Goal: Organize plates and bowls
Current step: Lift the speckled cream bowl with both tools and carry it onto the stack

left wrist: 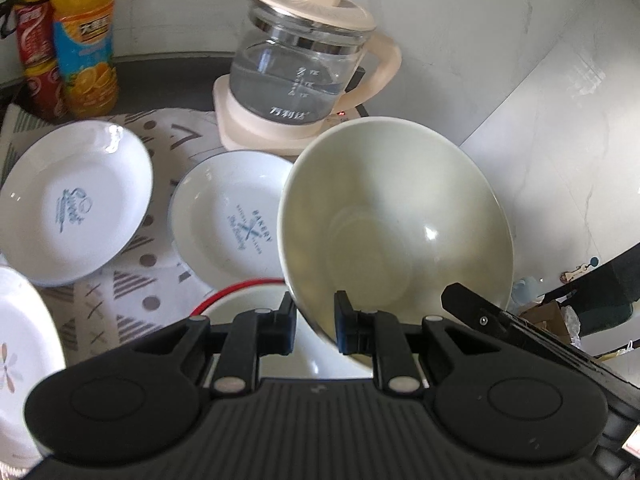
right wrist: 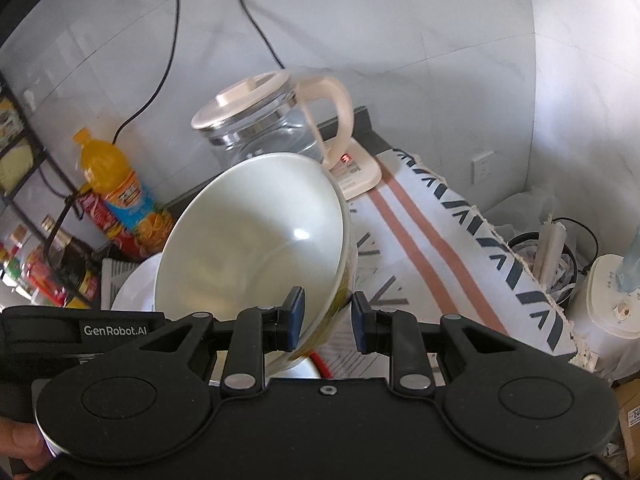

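Note:
A large cream bowl (left wrist: 396, 216) is held tilted above the table, and it also shows in the right wrist view (right wrist: 256, 236). My left gripper (left wrist: 314, 322) is shut on its rim. My right gripper (right wrist: 327, 318) straddles the opposite rim with a small gap on the outer side. A red-rimmed white bowl (left wrist: 256, 304) sits below the cream bowl. Two white plates with blue print (left wrist: 76, 204) (left wrist: 232, 216) lie on the patterned cloth. A flower-patterned plate (left wrist: 20, 356) is at the left edge.
A glass kettle (left wrist: 304, 60) on its cream base stands behind the plates, close to the bowl; it also shows in the right wrist view (right wrist: 260, 120). An orange juice bottle (left wrist: 84, 36) and red can (left wrist: 36, 48) stand at the back left. The table edge (right wrist: 532, 280) drops off to the right.

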Demonstrator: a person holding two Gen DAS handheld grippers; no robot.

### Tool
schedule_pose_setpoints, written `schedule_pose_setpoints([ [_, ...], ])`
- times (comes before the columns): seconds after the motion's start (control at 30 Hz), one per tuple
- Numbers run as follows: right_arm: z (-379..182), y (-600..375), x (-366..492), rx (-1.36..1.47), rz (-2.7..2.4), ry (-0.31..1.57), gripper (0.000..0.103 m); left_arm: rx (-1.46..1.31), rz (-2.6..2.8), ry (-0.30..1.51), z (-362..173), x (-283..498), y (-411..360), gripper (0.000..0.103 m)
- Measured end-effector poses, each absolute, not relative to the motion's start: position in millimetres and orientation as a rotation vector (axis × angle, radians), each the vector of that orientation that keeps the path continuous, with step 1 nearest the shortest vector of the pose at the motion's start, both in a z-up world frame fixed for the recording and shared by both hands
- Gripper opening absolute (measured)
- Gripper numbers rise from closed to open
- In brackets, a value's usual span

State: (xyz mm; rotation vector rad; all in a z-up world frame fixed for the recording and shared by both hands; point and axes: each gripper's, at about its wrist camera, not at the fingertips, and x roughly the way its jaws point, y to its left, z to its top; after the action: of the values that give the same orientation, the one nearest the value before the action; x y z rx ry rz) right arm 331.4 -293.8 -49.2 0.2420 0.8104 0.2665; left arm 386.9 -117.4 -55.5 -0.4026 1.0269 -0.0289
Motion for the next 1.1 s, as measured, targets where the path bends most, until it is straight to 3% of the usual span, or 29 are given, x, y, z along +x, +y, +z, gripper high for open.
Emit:
schedule_pose_setpoints([
  [1.1,-82.4,-267.0,282.7,0.159,0.404,0.963,0.026,-0.471,0.074,1.152,-82.5,313.9,-97.4,0.018],
])
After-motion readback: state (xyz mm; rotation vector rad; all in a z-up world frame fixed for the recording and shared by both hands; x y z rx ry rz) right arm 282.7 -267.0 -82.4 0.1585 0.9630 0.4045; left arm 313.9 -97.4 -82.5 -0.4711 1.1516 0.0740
